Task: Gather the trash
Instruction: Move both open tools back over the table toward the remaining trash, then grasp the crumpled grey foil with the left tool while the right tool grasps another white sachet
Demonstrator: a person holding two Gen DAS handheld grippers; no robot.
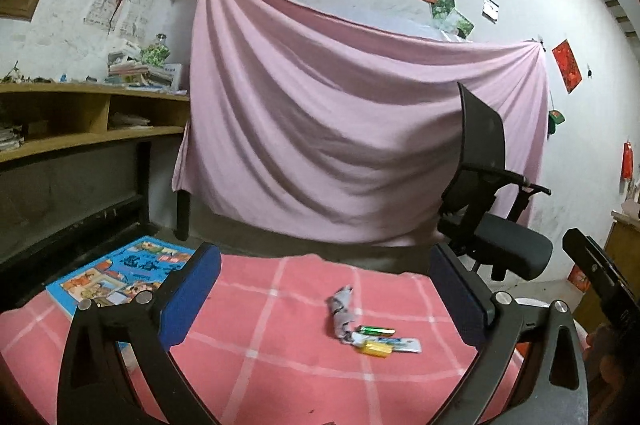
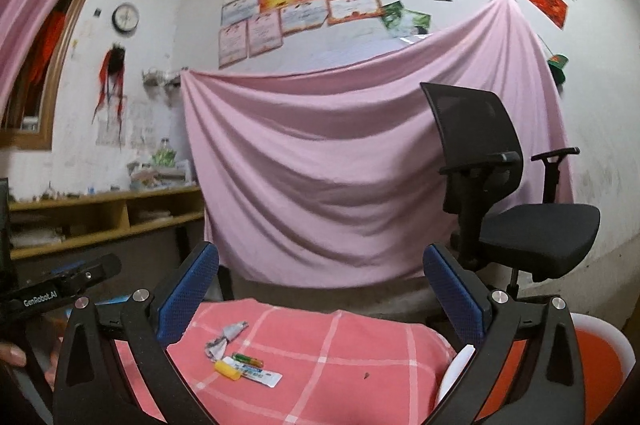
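Lying ahead of both tools on the pink checked cloth of the worktop, the trash sits in 1 small cluster. From the left hand-held gripper it lies ahead and a little to the right, between the lines of the 2 fingers. From the right hand-held gripper it lies ahead and to the left, near the left finger.

I judge the left one better lined up; which is closer I cannot tell.

Both have the jaws wide apart and hold nothing.

The cluster has 4 pieces: a crumpled grey paper wrapper, whose long axis runs away from the tool, a green battery, a flat white and blue packet and a small yellow piece. The last 3 lie crosswise and overlap or touch.
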